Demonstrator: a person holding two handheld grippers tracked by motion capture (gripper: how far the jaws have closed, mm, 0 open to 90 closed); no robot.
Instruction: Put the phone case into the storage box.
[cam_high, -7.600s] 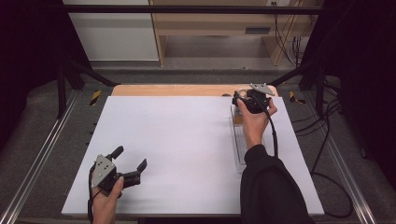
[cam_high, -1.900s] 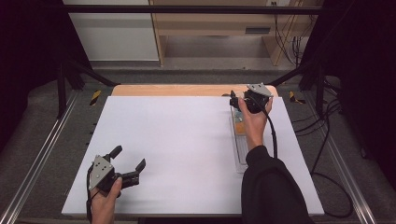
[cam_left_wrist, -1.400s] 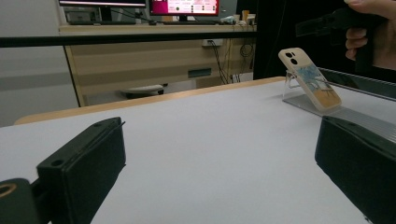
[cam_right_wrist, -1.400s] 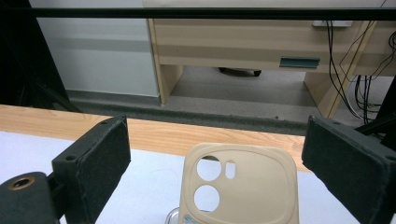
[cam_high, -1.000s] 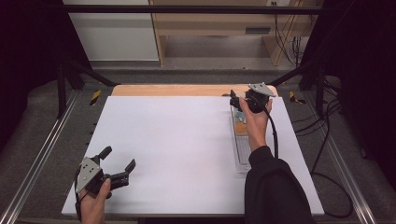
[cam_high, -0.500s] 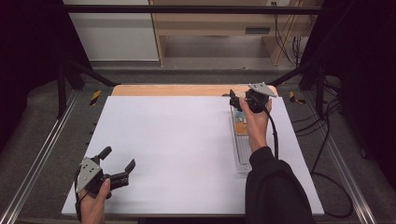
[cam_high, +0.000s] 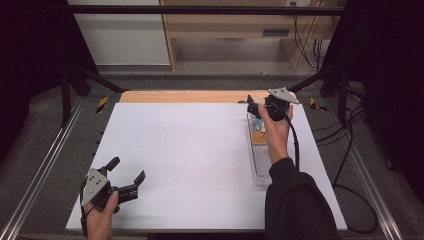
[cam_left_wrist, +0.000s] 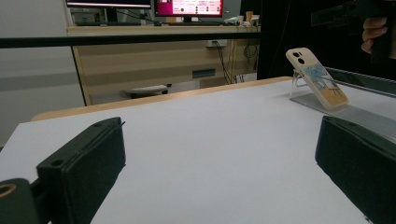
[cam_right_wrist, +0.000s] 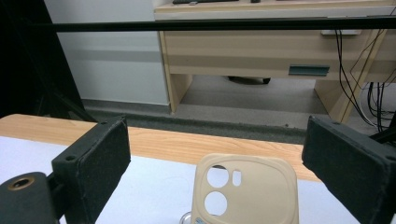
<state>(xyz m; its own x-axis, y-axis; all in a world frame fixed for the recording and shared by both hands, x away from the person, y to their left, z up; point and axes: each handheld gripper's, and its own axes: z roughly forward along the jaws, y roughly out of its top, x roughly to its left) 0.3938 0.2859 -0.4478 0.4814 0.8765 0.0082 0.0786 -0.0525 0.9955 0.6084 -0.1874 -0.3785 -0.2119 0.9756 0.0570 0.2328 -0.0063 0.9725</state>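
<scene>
A beige phone case (cam_right_wrist: 247, 191) with camera cut-outs leans on a clear stand (cam_high: 259, 160) at the table's right side; in the left gripper view the phone case (cam_left_wrist: 317, 79) shows a blue and orange picture. My right gripper (cam_high: 255, 106) hovers open just above and behind the case's top, jaws wide apart with nothing between them. At the near left corner of the white sheet (cam_high: 200, 160), my left gripper (cam_high: 126, 170) rests low and open, pointing toward the case far across the table.
A wooden table edge (cam_high: 185, 96) runs along the back of the white sheet. Metal rails (cam_high: 40, 170) flank both sides. A cable (cam_high: 345, 170) trails off the right. A desk with monitors (cam_left_wrist: 187, 7) stands behind.
Since 1.9 s ago my left gripper has shifted left and nearer the front edge, still open. The right gripper has stayed above the case almost without moving.
</scene>
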